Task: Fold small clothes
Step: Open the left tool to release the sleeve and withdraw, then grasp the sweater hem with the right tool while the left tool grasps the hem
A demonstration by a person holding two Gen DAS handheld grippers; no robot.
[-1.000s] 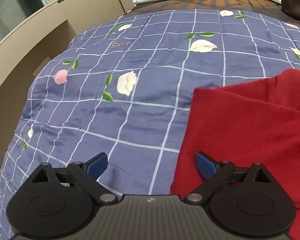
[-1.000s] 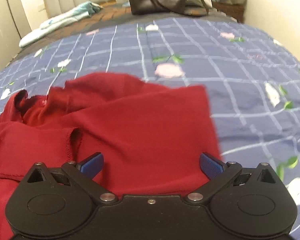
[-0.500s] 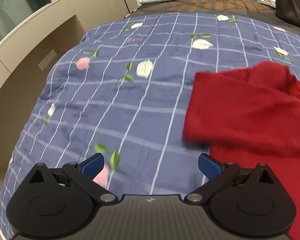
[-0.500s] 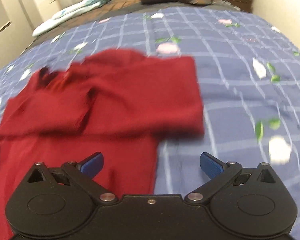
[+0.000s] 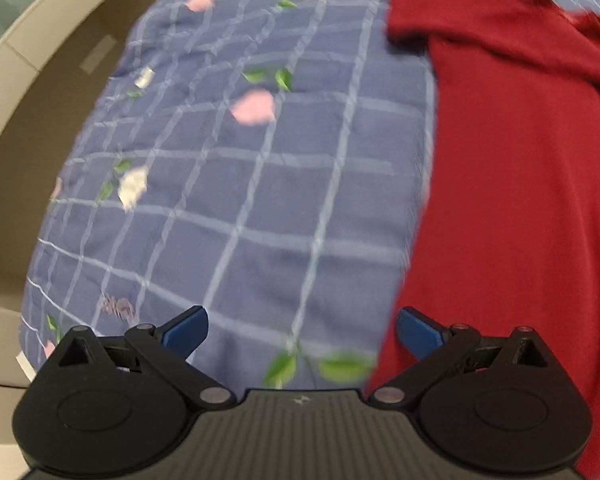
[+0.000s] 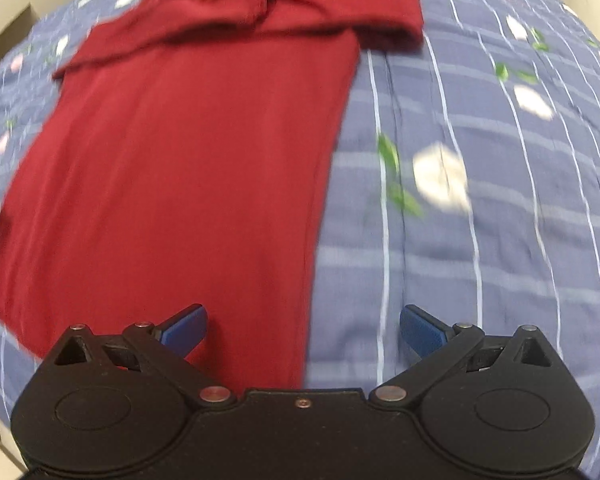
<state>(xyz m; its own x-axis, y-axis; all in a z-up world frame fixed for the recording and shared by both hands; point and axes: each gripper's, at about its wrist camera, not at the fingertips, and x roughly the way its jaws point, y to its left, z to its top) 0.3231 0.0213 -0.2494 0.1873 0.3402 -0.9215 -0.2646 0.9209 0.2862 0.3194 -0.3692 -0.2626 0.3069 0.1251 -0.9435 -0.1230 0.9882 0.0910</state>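
Note:
A dark red shirt (image 6: 188, 152) lies flat on the bed, its sleeves folded in across the top. It also shows in the left wrist view (image 5: 516, 184), filling the right side. My left gripper (image 5: 302, 330) is open and empty, above the shirt's left edge near the hem. My right gripper (image 6: 302, 328) is open and empty, above the shirt's right edge near the hem. Both views are blurred by motion.
The shirt rests on a blue checked quilt with flower prints (image 5: 228, 168), also seen in the right wrist view (image 6: 480, 200). A beige bed frame or cabinet side (image 5: 28, 92) runs along the quilt's left edge.
Both grippers have pulled back from the folded sleeves toward the shirt's hem end. The whole length of the shirt now shows. Both stay open.

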